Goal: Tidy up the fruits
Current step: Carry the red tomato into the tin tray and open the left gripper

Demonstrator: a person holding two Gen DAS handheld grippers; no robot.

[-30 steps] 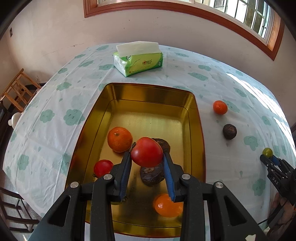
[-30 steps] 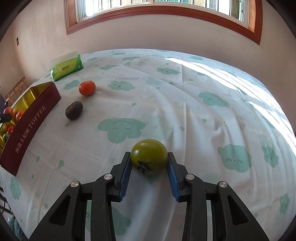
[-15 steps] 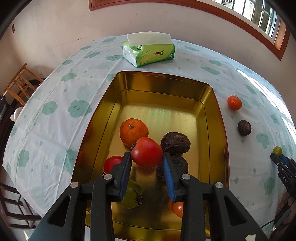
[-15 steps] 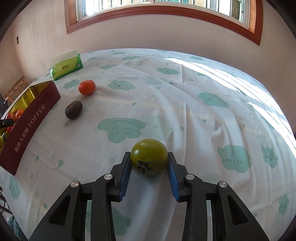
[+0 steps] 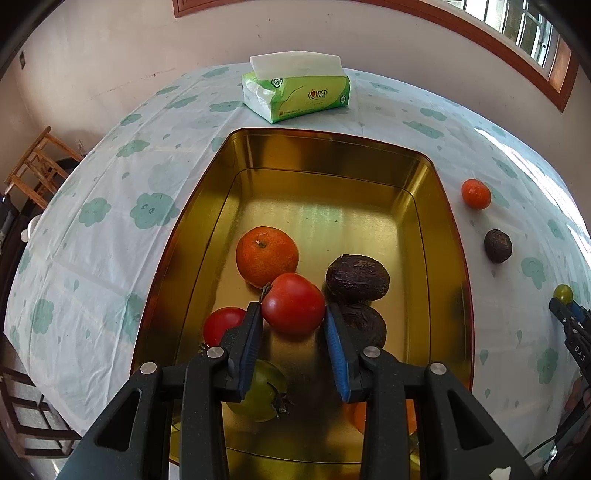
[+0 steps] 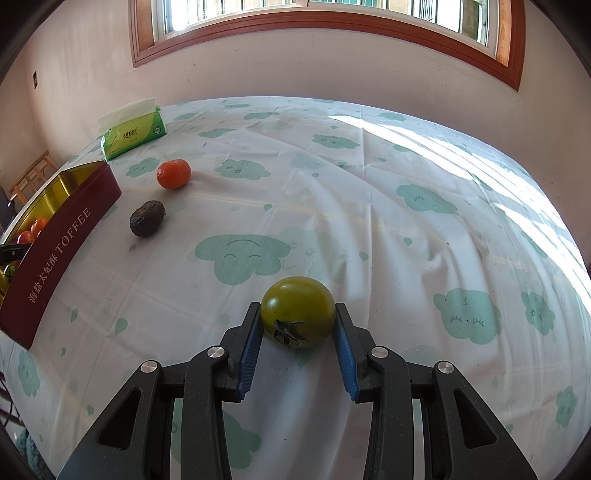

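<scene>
Red tomato [image 5: 293,303] gripped over tin [image 5: 448,236] (perhaps touching).

A green tissue pack [image 5: 295,88] sits at the far edge of the cloud-patterned counter [image 6: 406,236], below a wood-framed window [image 6: 325,22].

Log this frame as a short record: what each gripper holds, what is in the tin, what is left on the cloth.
left gripper: shut on red tomato, above the gold tin
right gripper: shut on green tomato, at the tablecloth
in tin: orange, two dark fruits, more tomatoes
left on cloth: small orange, dark fruit
other: tissue pack
</scene>
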